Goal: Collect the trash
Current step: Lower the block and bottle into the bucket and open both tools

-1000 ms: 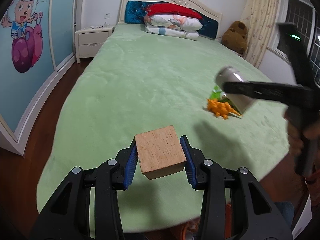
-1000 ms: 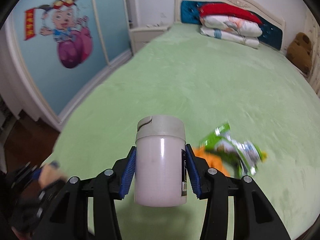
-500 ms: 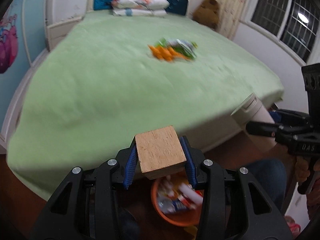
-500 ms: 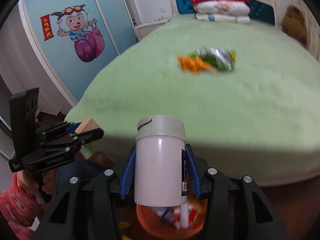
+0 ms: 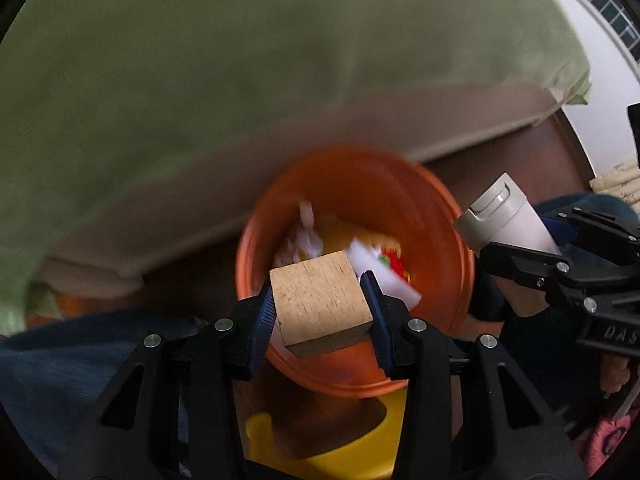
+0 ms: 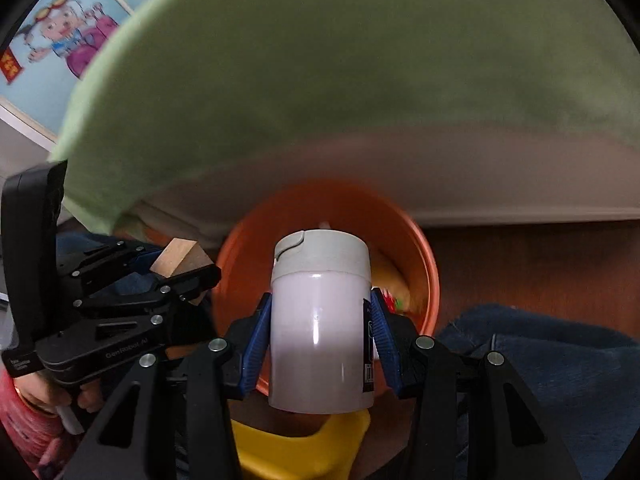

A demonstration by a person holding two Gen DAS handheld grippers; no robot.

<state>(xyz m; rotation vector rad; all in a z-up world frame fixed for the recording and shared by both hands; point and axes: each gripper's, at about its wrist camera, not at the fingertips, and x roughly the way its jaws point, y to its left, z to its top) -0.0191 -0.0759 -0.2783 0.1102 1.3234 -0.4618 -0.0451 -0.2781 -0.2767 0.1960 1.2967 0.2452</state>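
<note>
Two pieces of trash are held above the orange bin (image 5: 436,216), which stands on the floor against the foot of the green bed (image 5: 200,60): a wooden block (image 5: 322,302) is clamped between the fingers of the left gripper (image 5: 322,312), and a white lidded bottle (image 6: 320,320) is clamped between the fingers of the right gripper (image 6: 320,340). Both grippers are pointed steeply down at the bin's mouth, side by side. Some trash, blurred white and red pieces, is already seen inside the bin. Neither held item is released yet, so by judgement the drop of both is what remains of this round; whether more trash is left on the bed cannot be told from these views
</note>
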